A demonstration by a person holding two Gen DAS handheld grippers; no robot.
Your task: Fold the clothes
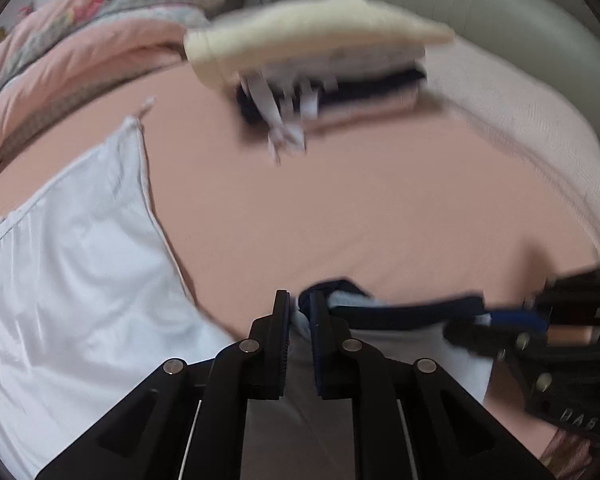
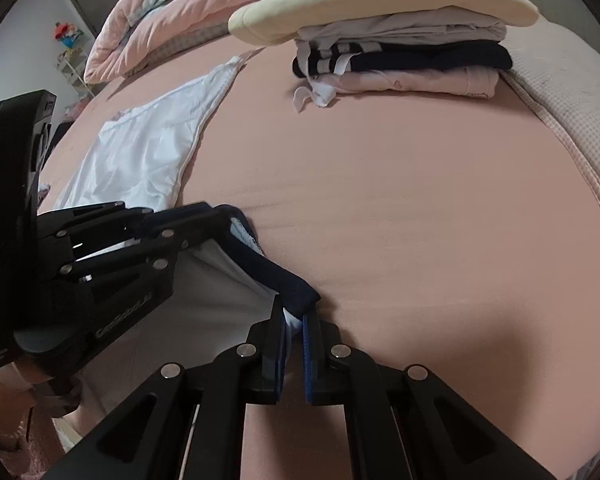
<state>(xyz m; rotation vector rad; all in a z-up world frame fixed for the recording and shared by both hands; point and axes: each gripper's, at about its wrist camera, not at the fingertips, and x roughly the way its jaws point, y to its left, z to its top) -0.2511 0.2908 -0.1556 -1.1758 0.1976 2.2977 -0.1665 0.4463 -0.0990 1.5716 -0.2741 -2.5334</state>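
A white garment with a navy edge band (image 2: 278,274) is held stretched between both grippers just above the pink bed sheet (image 2: 400,208). In the left wrist view my left gripper (image 1: 300,312) is shut on one corner of it, and the navy band (image 1: 404,312) runs right to my right gripper (image 1: 474,322). The right wrist view has my right gripper (image 2: 294,320) shut on the other corner, with my left gripper (image 2: 226,218) clamped at the far end. White cloth hangs below the band between them.
A second white garment (image 1: 80,260) (image 2: 152,152) lies flat on the sheet to the left. A stack of folded clothes (image 2: 404,44) (image 1: 320,76) sits at the far side. A pink quilt (image 2: 172,12) is bunched at the back left.
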